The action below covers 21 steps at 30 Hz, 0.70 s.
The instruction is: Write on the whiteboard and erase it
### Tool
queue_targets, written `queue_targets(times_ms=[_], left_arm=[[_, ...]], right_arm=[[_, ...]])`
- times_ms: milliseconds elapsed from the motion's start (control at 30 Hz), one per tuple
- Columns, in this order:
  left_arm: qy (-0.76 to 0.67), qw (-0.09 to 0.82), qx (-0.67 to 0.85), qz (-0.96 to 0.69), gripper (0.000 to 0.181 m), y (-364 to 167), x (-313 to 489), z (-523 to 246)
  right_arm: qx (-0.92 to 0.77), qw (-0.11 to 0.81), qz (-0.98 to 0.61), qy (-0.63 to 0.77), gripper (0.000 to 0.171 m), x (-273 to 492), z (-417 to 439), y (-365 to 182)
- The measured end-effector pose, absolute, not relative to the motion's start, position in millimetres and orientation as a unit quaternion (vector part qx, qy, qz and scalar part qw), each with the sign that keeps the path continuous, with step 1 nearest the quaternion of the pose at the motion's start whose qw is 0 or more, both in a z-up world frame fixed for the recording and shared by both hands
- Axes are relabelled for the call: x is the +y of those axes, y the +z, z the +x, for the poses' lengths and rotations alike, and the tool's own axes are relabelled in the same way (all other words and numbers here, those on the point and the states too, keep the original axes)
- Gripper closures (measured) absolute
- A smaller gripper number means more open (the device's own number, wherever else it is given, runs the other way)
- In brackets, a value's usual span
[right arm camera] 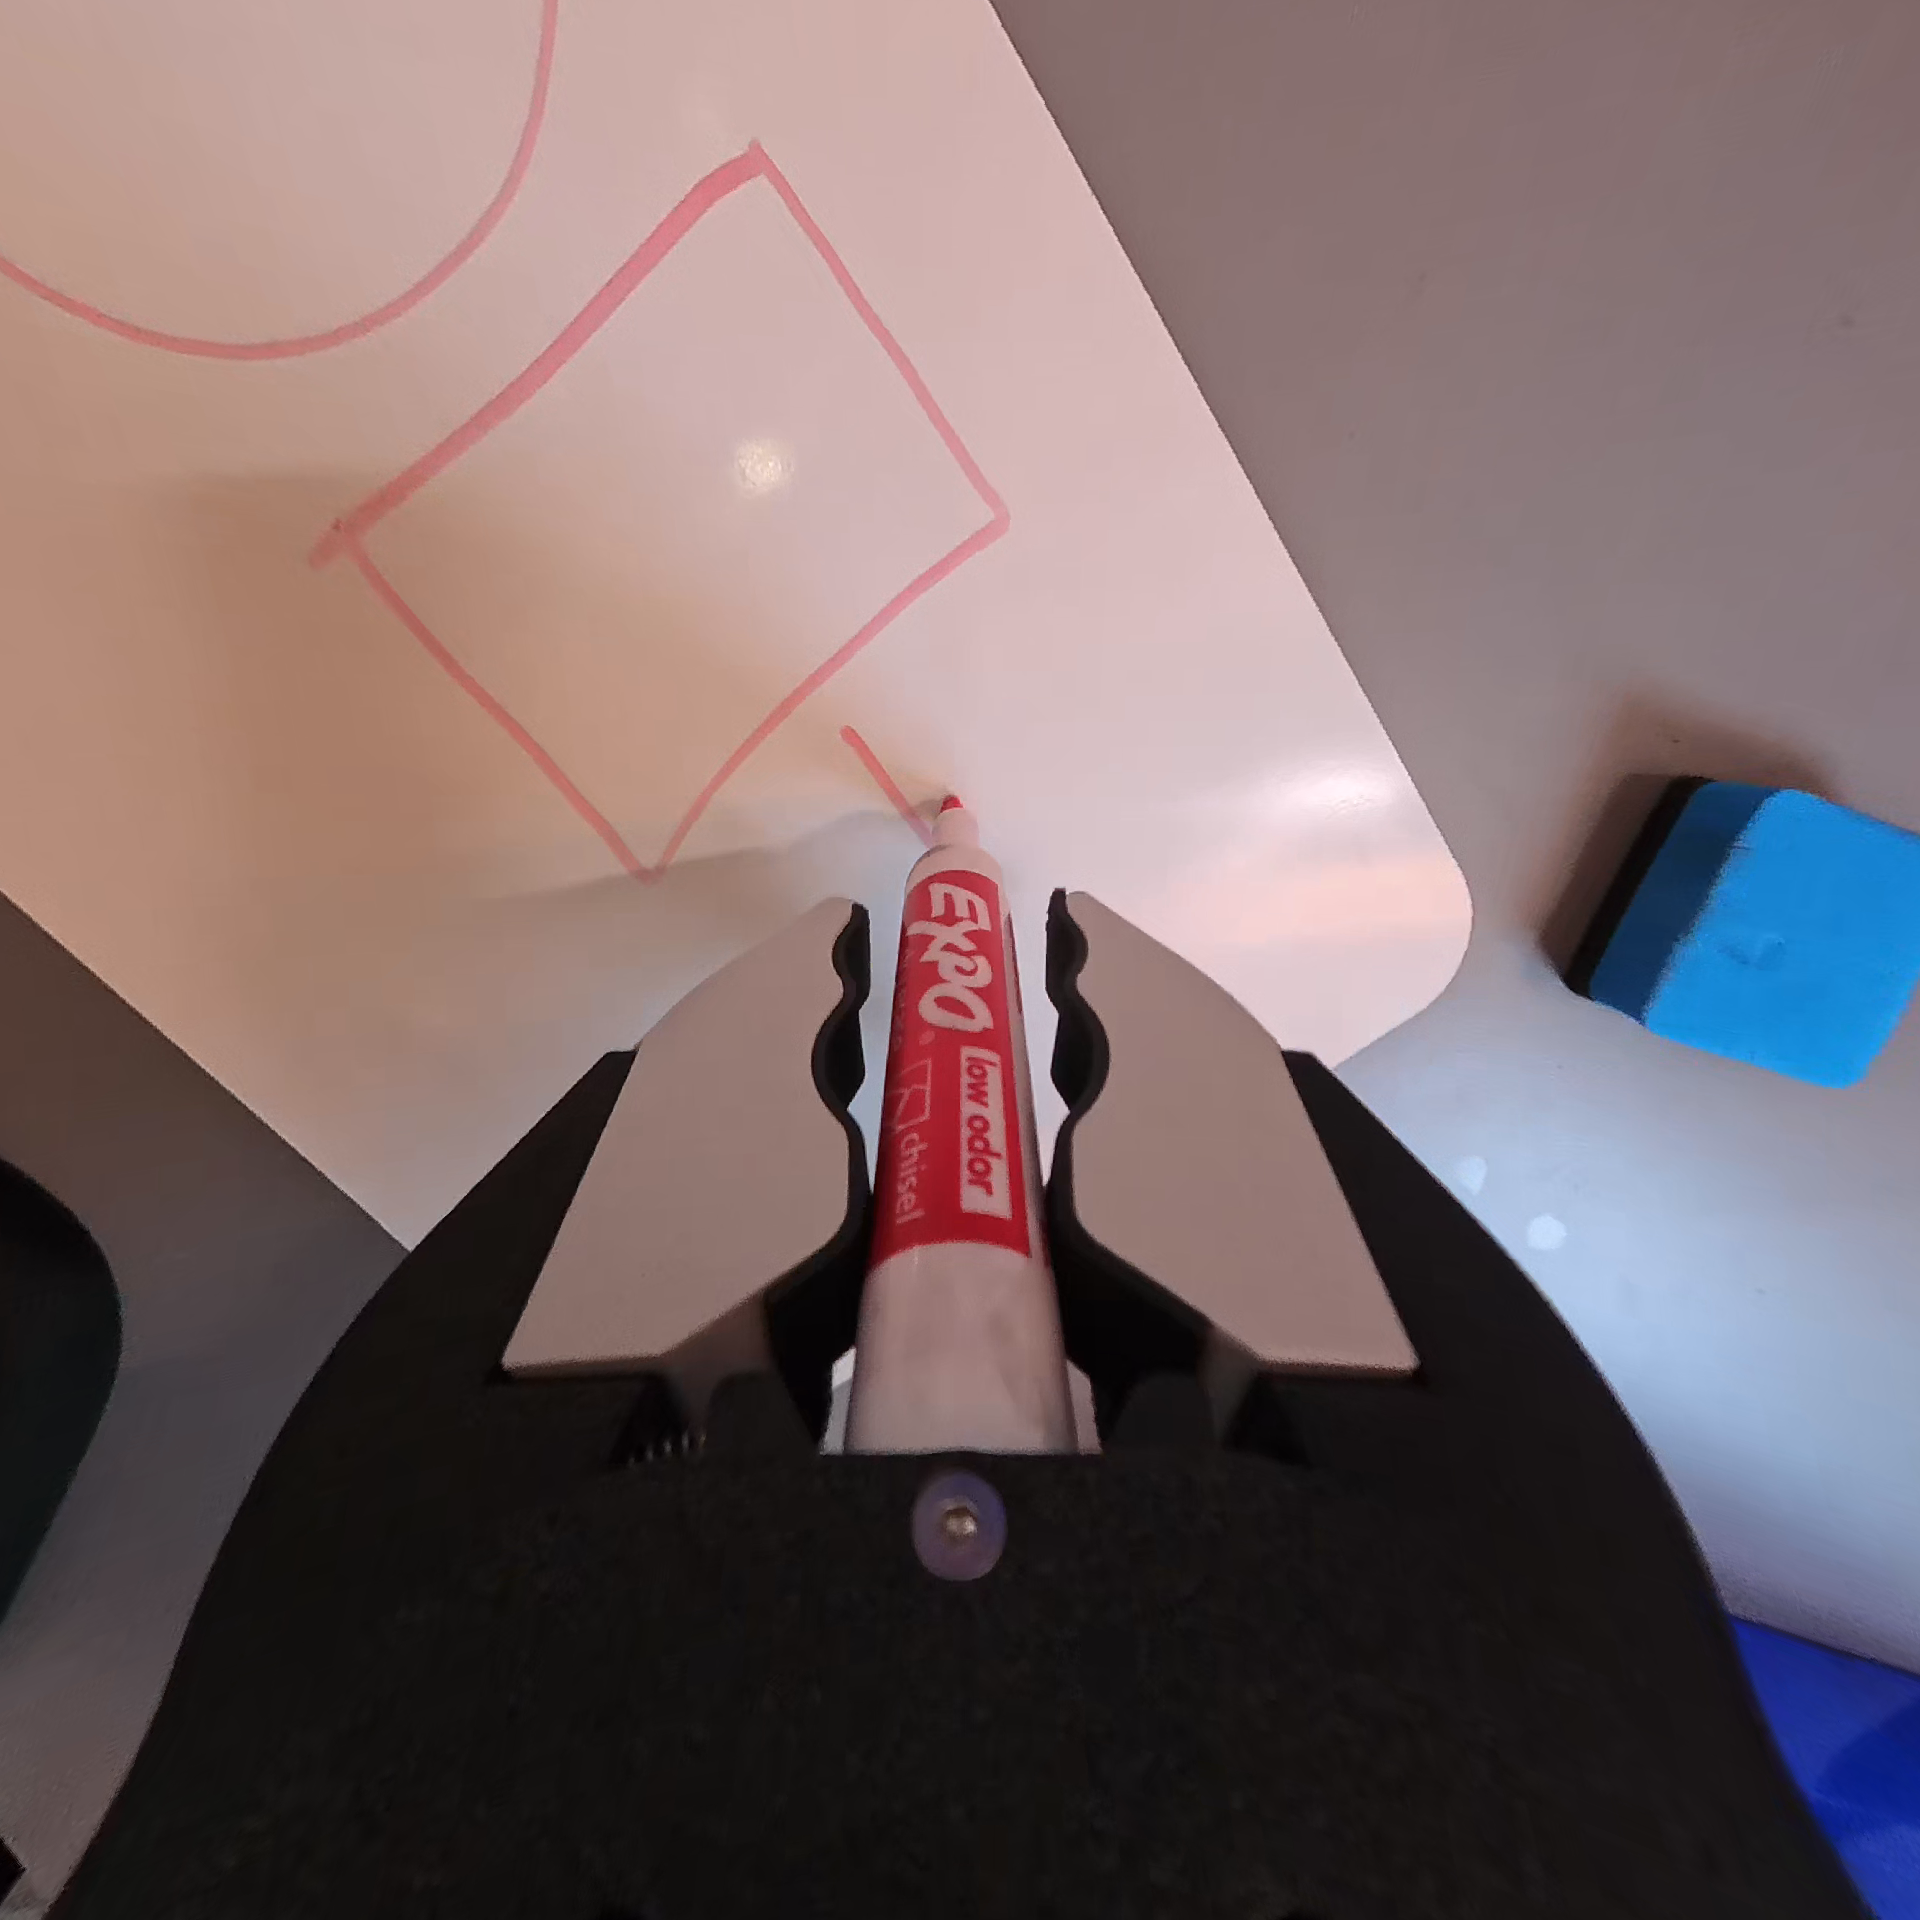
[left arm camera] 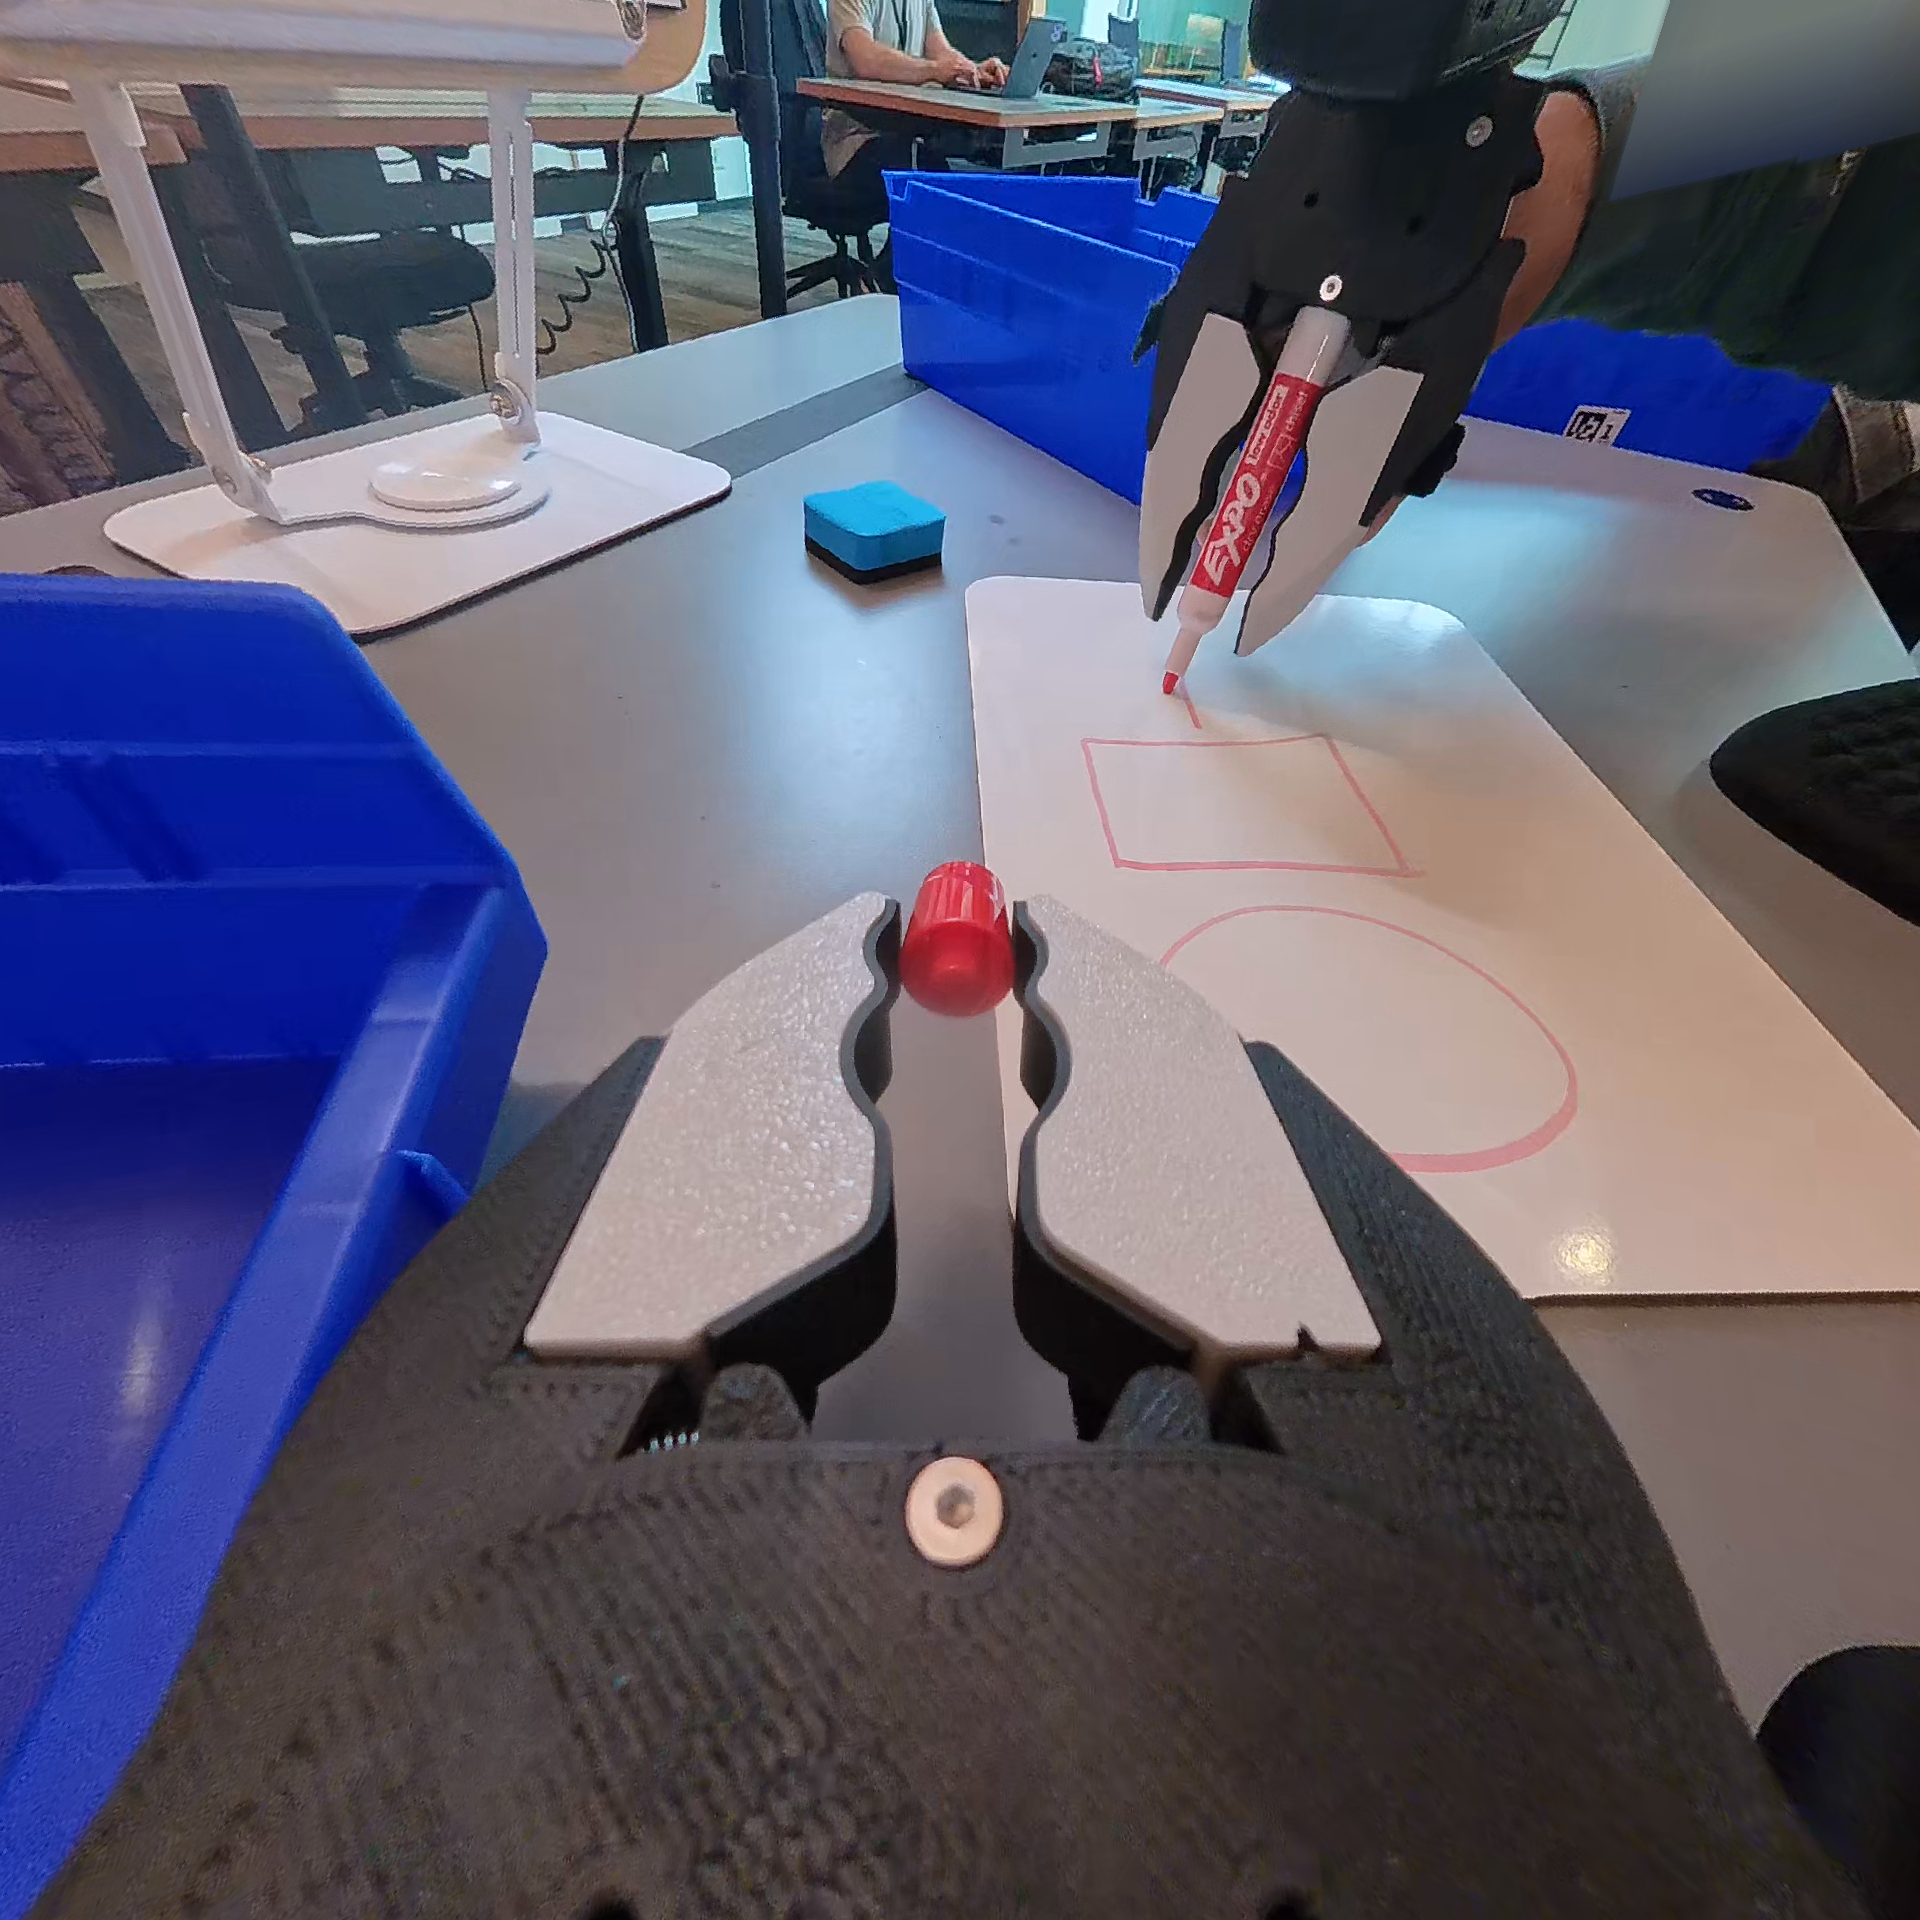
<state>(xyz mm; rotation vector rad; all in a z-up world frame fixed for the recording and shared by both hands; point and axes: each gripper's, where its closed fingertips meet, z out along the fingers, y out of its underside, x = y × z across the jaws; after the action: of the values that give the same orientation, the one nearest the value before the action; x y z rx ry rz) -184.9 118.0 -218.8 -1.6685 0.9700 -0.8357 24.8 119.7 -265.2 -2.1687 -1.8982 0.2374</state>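
Marker [right arm camera: 951,1091] clamped between right jaws

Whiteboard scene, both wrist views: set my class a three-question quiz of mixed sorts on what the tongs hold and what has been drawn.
1. Multiple choice: what do the left tongs hold? A) the blue eraser B) the red cap C) nothing
2. True or false: the marker in the right tongs has its tip on the whiteboard.
3. Fill in: the finished red shapes on the board are a circle and a ____.

Key: 1 B, the red cap; the eraser lies on the table beyond the board. 2 true; a short new stroke starts there. 3 square.
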Motion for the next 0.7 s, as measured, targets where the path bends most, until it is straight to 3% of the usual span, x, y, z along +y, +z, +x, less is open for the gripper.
queue_targets(times_ms=[700], left_arm=[[-0.345,0.495,0.402,-0.689,0.161,-219,117,-185]], right_arm=[[-0.658,0.108,-0.742,0.073,0.138,106,35,-262]])
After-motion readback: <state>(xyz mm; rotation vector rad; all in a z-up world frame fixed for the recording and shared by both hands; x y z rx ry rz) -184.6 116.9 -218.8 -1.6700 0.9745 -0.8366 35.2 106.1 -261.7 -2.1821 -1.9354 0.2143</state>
